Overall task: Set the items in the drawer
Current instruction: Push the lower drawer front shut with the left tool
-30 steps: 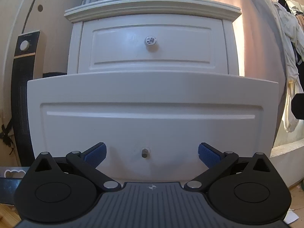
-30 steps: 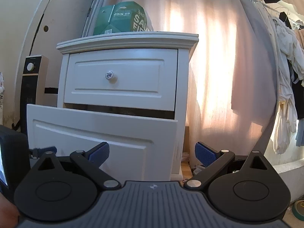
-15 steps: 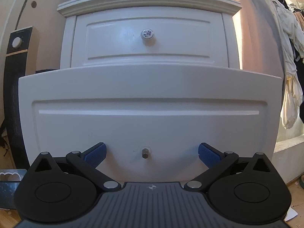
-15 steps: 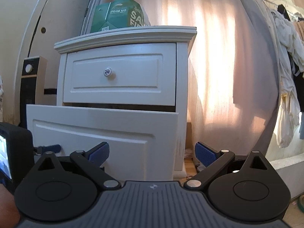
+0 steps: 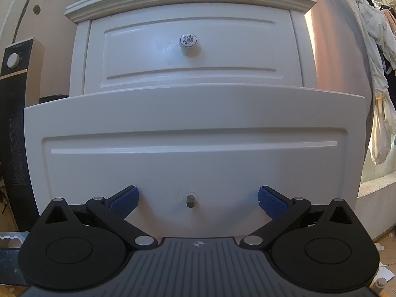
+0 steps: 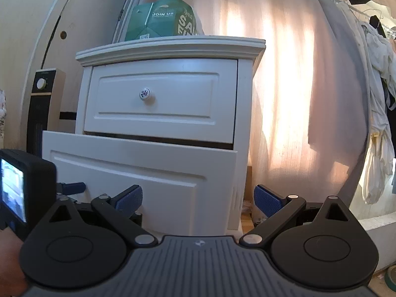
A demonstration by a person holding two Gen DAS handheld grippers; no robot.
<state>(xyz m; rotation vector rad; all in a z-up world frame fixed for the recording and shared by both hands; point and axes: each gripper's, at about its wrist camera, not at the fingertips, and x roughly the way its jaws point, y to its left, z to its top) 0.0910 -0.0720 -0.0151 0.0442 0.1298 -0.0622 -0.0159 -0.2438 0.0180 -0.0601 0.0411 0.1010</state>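
Note:
A white nightstand has its lower drawer [image 5: 193, 113] pulled out; the drawer also shows in the right wrist view [image 6: 138, 158]. A bare metal stud [image 5: 190, 200] sticks out of the drawer front where a knob would sit. My left gripper [image 5: 197, 199] is open, its blue pads either side of the stud, close to the drawer front. The upper drawer [image 5: 193, 49] is shut, with a flowered knob [image 5: 188, 40]. My right gripper [image 6: 198, 199] is open and empty, near the drawer's right corner. The drawer's inside is hidden.
A green carton [image 6: 163, 19] stands on the nightstand top. A black and tan tower heater [image 5: 14, 99] stands left of the nightstand. Pink curtains [image 6: 297, 99] hang to the right, with clothes [image 6: 378, 99] beyond. The left gripper's camera screen [image 6: 14, 185] shows at the right view's left edge.
The lower drawer front has come slightly nearer and the view has tilted up a little. Both grippers stay open.

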